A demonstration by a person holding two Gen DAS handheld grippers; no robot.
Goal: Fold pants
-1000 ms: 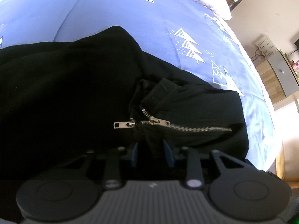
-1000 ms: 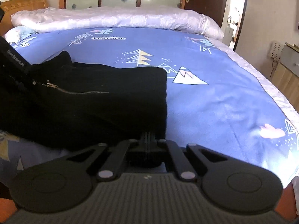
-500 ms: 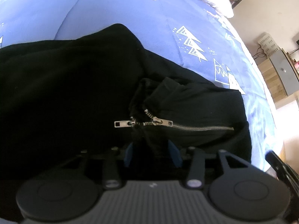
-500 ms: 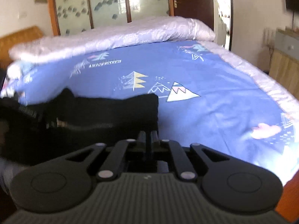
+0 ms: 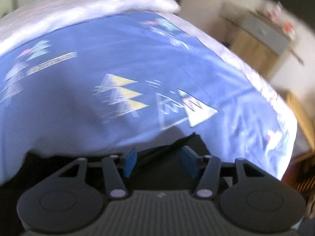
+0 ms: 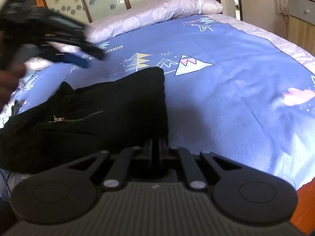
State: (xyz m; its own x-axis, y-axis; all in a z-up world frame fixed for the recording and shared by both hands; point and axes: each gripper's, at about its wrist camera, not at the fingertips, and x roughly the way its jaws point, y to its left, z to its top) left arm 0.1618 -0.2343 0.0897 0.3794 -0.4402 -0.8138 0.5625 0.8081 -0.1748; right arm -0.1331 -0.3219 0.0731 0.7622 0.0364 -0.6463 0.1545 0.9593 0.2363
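Opening just now, left gripper jaws hold nothing; right gripper pinches pants.

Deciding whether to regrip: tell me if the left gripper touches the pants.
Apart. The right wrist view shows the left gripper raised above the black pants, blue bedspread visible between.

I count one pair of black pants, folded into a single bundle on one blue bedspread. One zipper shows on the pants. I have two grippers: the left gripper and the right gripper. One rolled white quilt lies at the far end, and I see one wooden cabinet.
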